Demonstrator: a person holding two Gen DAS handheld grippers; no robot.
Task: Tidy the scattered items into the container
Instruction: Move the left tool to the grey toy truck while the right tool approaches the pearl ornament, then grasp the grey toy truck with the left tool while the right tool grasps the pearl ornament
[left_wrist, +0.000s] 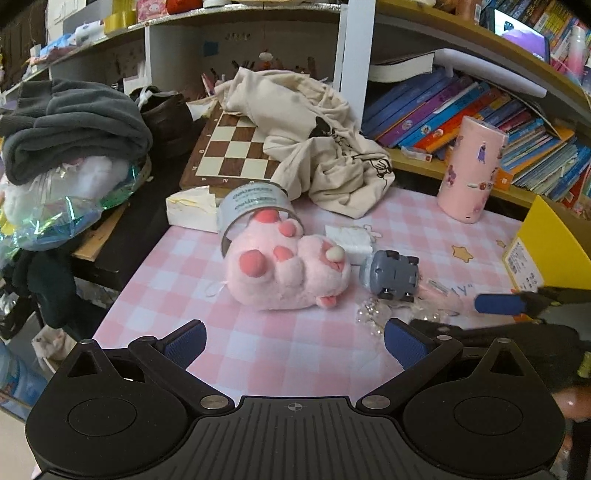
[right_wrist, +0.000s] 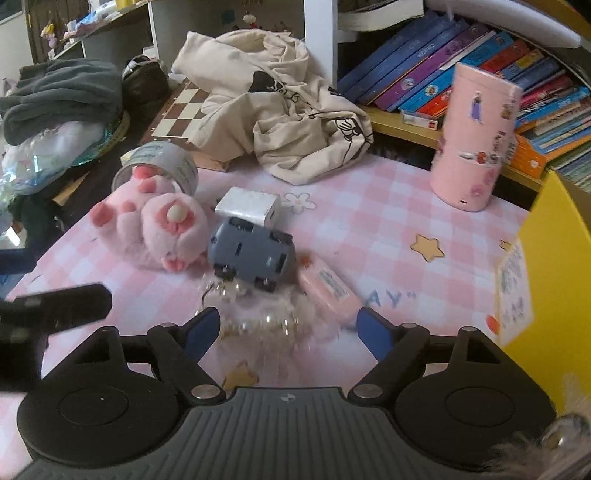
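- Scattered items: pink plush paw (left_wrist: 284, 266) and grey toy car (right_wrist: 251, 254) lie touching on the checked table (left_wrist: 295, 354).
- Left gripper (left_wrist: 295, 341) tilts downward, jaws apart, empty.
- Right gripper (right_wrist: 286, 328) tilts downward, jaws apart around bead bracelet (right_wrist: 255, 325), not pressing.

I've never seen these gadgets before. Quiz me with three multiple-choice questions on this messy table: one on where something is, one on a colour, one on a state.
1. Where is the white charger?
A. behind the grey toy car
B. on the chessboard
C. inside the yellow box

2. What colour is the tall tin?
A. green
B. pink
C. black

3. How does the grey toy car lie?
A. on its wheels
B. tipped over, underside showing
C. held in a hand-held gripper

Answers: 1 A, it sits just beyond the car; 2 B, pink with stickers; 3 B, its wheels face the camera.
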